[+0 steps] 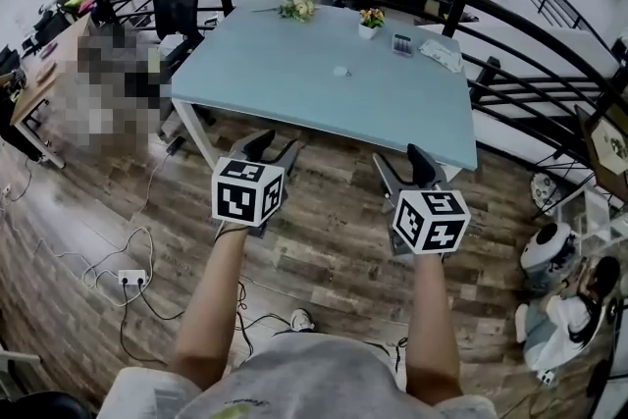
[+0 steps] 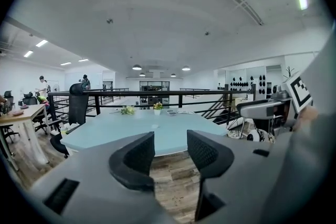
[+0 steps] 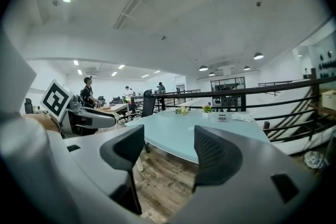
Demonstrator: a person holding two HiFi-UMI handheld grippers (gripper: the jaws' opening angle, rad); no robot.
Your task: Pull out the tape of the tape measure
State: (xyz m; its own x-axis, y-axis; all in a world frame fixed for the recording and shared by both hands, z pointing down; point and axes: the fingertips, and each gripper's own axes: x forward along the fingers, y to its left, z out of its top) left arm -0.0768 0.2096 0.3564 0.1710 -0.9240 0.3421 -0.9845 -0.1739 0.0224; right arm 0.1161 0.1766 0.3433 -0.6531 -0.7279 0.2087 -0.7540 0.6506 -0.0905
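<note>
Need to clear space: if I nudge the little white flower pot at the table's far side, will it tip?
The flower pot looks small and probably light, so it likely slides on the smooth table. Its flowers rise above the rim, so a high push might tip it.

The person wore a light grey short-sleeved top (image 1: 294, 386). The left tongs (image 1: 276, 148) and the right tongs (image 1: 400, 162) had smooth grey bodies and black cross-ribbed pads (image 2: 140, 153). Each carried a white cube (image 1: 247, 191) printed with bold black square markers on its faces.
</note>
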